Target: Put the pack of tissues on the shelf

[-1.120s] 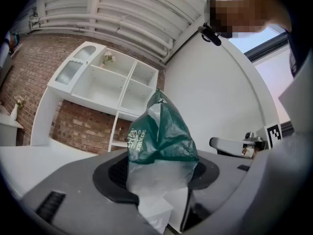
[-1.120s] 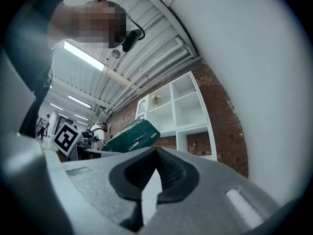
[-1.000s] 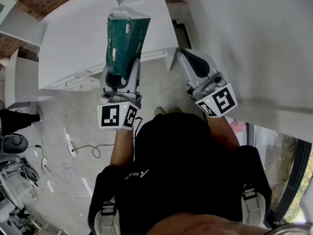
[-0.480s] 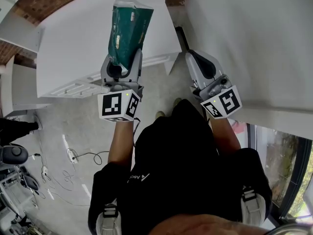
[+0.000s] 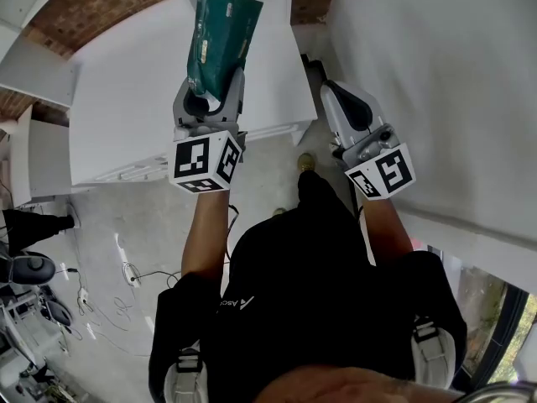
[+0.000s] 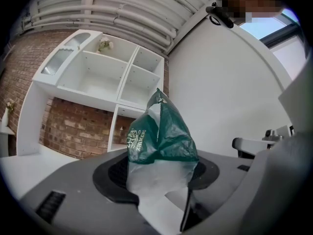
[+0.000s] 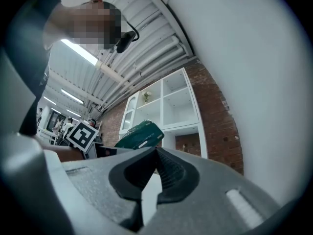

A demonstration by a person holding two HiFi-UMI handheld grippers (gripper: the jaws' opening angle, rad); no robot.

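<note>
The pack of tissues [image 5: 220, 39] is dark green with a clear plastic end. My left gripper [image 5: 210, 91] is shut on its lower end and holds it upright, out in front of the person. In the left gripper view the pack [image 6: 159, 138] rises from between the jaws of the left gripper [image 6: 156, 175], with the white shelf unit [image 6: 105, 77] behind it against a brick wall. My right gripper [image 5: 333, 89] hangs level on the right with nothing in it. In its own view the right gripper [image 7: 156, 153] has its pads together, and the pack [image 7: 141, 133] shows to the left.
The shelf unit [image 7: 171, 106] has several open compartments; a small plant [image 6: 103, 45] stands in an upper one. A large white wall [image 5: 436, 74] runs close along the right. Cables [image 5: 126, 271] lie on the grey floor at the left.
The person has stepped forward toward the white unit. Both grippers and the pack have moved up and ahead with them; the grip on the pack is unchanged.
</note>
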